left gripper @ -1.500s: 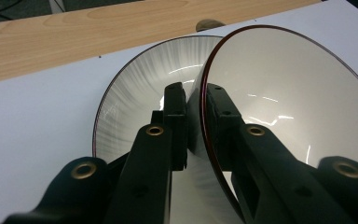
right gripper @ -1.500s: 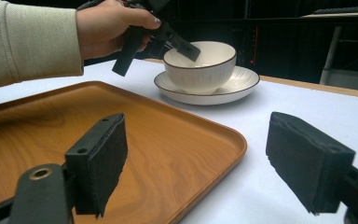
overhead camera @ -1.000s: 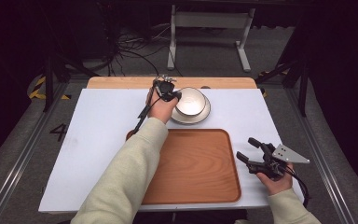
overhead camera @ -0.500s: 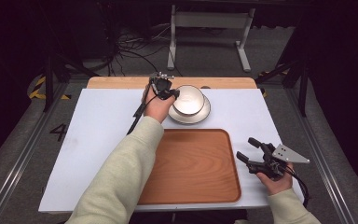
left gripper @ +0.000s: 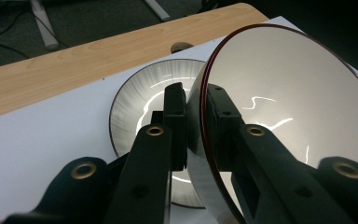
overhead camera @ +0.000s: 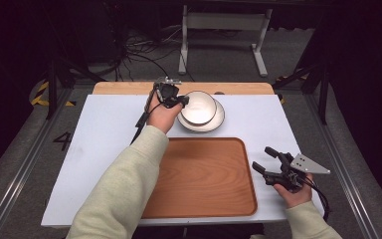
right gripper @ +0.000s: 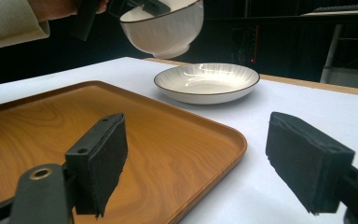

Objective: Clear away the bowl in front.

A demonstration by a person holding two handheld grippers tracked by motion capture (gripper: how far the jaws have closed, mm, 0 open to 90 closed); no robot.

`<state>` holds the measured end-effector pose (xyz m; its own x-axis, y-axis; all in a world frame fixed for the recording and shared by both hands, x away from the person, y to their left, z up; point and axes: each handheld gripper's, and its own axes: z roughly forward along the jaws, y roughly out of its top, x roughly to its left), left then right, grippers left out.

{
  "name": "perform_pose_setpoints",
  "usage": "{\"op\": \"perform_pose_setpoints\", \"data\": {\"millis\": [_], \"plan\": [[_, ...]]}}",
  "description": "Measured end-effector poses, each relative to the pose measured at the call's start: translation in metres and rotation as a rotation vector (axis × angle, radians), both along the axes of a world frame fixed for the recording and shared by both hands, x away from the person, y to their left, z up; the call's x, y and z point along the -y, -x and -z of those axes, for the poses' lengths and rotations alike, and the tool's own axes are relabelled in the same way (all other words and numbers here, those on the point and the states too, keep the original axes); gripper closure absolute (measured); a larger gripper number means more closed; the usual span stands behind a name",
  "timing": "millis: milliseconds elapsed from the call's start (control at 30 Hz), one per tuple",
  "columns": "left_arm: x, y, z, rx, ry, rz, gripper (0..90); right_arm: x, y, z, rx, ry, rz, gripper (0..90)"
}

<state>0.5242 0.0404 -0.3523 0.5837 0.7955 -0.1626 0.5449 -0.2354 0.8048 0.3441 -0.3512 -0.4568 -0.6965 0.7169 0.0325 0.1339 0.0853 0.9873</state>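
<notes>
Right gripper view: left tongs (right gripper: 142, 5) pinch the bowl (right gripper: 165, 28) rim, seemingly clear above the plate (right gripper: 207, 83); right tongs (right gripper: 205, 168) spread.

Cables (overhead camera: 134, 57) & metal stand (overhead camera: 224, 21) on floor behind table (overhead camera: 104, 129).

Left arm reaching far forward, right hand resting low

The left gripper (overhead camera: 179, 101) is clamping its jaws on a bowl's rim (left gripper: 204, 93), arm stretching across the table, while the right gripper (overhead camera: 264, 160) is sitting with jaws spread wide, gripping nothing.
</notes>
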Motion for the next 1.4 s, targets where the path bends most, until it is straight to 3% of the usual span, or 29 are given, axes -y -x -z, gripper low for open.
{"op": "perform_pose_setpoints", "data": {"millis": [333,533,733,1400], "plan": [[-0.016,0.019,-0.007,-0.025,0.003,0.046,81.2,0.000,0.000,0.000,0.000,0.002,0.002,21.2],[-0.023,0.039,-0.012,0.000,-0.008,0.077,81.4,0.000,0.000,0.000,-0.001,0.003,0.003,21.1],[-0.029,0.057,-0.015,-0.001,-0.013,0.115,81.7,-0.001,0.000,0.000,-0.001,0.004,0.003,21.1],[-0.050,0.094,-0.018,0.000,-0.042,0.180,82.5,-0.001,-0.001,0.000,-0.002,0.005,0.008,20.8]]}}
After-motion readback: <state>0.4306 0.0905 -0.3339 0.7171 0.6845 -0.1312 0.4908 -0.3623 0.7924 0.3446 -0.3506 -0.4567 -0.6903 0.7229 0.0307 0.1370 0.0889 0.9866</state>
